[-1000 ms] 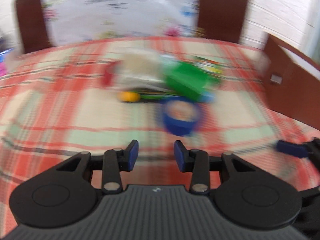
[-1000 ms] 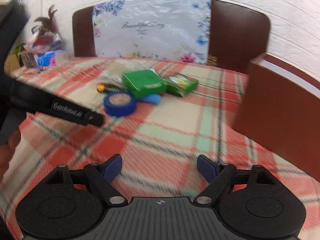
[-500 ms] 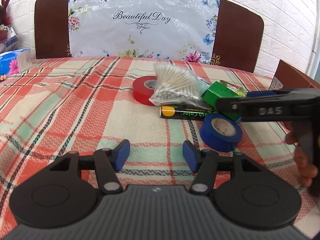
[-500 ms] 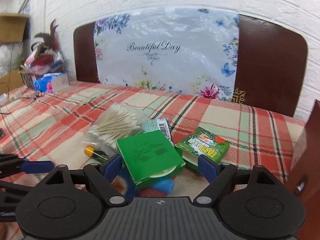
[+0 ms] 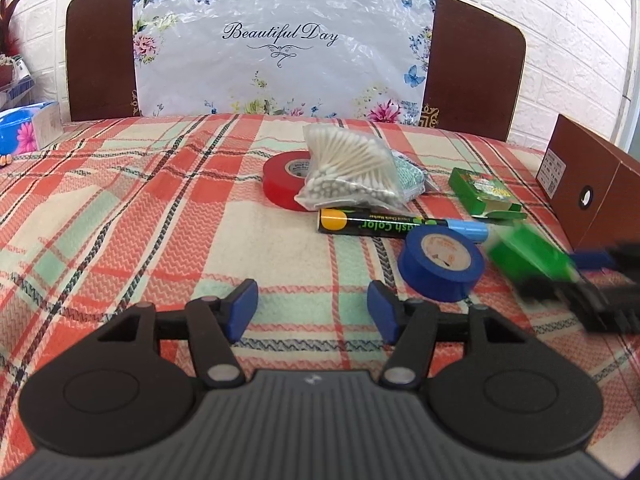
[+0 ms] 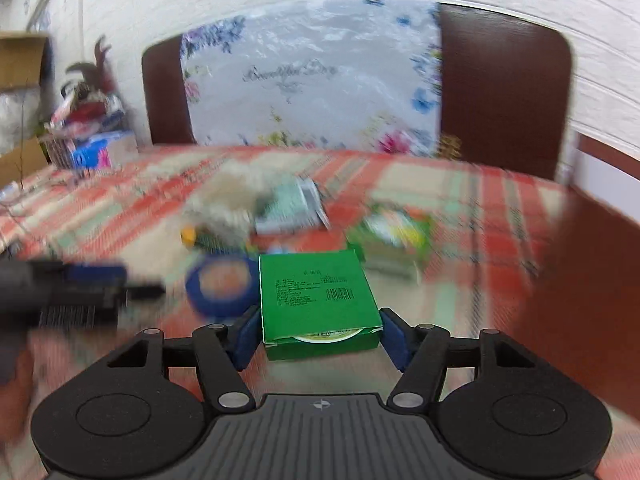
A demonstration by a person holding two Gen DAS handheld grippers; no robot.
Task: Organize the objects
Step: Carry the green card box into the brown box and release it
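Observation:
A flat green box sits between the blue pads of my right gripper, whose jaws are closing and touch both its sides. It looks sharp against a blurred background. In the left wrist view the same green box is a blur at the right, beside a blue tape roll. Farther back on the plaid cloth lie a black marker, a bag of cotton swabs leaning on a red tape roll, and a small green carton. My left gripper hovers near the cloth; its jaws are opening with nothing between them.
A brown cardboard box stands at the right edge of the plaid cloth. A tissue box sits at the far left. A headboard with a flowered plastic sheet closes off the back.
My right gripper has drawn in over the pile, closed its jaws onto the green box and is moving with it. My left gripper's jaws have widened.

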